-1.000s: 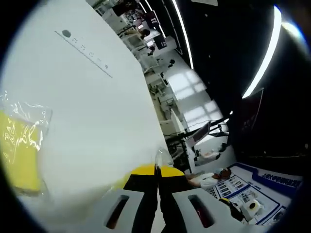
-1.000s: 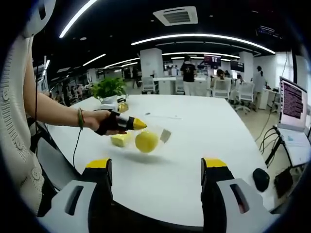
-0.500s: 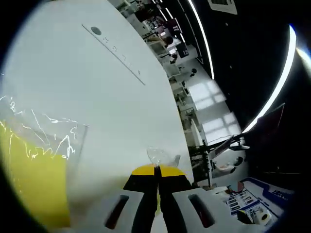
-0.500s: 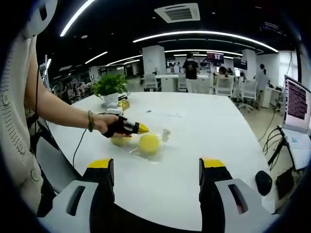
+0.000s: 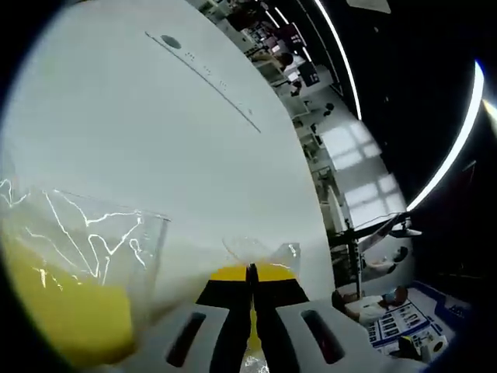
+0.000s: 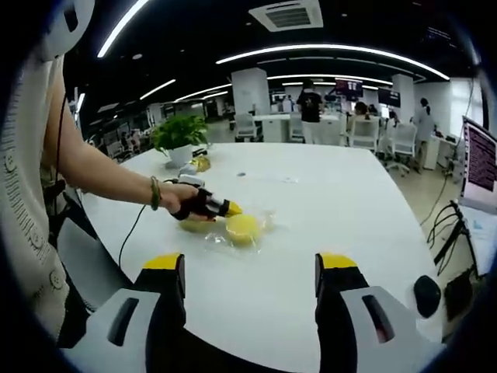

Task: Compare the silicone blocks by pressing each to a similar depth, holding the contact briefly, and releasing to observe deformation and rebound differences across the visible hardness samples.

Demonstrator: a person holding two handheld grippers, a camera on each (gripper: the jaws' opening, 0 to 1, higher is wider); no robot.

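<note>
In the right gripper view we see the left gripper (image 6: 230, 208) held by a hand (image 6: 177, 197) over the white table (image 6: 326, 210), its yellow tips against the round yellow silicone block (image 6: 242, 226) in clear plastic wrap (image 6: 260, 233). A second yellow block (image 6: 192, 225) lies just left of it. In the left gripper view the jaws are clenched on a fold of wrap. The right gripper (image 6: 250, 268) is released, jaws wide apart, nearer us. A potted plant (image 6: 178, 137) stands far left
</note>
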